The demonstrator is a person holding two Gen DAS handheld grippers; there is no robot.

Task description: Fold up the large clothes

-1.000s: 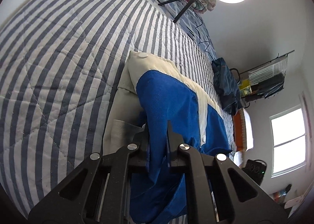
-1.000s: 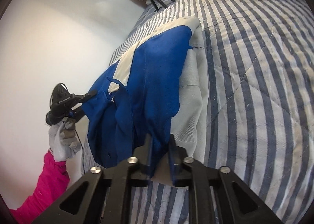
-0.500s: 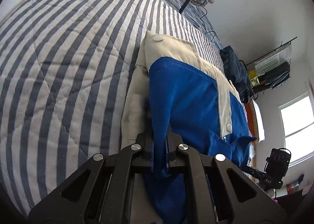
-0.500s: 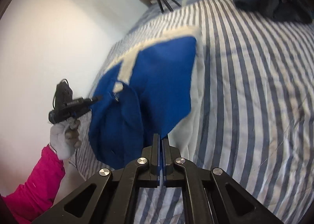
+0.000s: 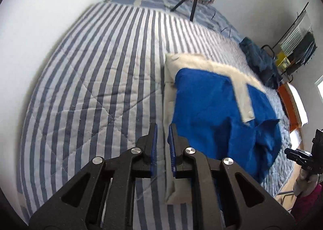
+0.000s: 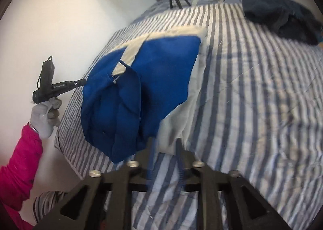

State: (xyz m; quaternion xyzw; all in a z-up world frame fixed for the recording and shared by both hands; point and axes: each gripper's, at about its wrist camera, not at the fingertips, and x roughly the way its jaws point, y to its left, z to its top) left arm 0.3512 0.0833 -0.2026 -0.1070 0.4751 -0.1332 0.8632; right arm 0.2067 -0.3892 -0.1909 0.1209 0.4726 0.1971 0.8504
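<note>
Blue-and-cream garment (image 5: 212, 109) lay folded on the striped bed (image 5: 90, 88), near its foot edge. Left gripper (image 5: 162, 127) hung above it, jaws slightly apart, empty. Right gripper's (image 6: 164, 141) jaws were opening, cloth-free.

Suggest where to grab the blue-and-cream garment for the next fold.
The garment lies flat on the striped quilt, running lengthwise away from both cameras. Its near end is probably the best hold, at the cream corner and the bunched blue flap. Come from the near bed edge, jaws low along the quilt, because that end is loose and its layers end there.
</note>
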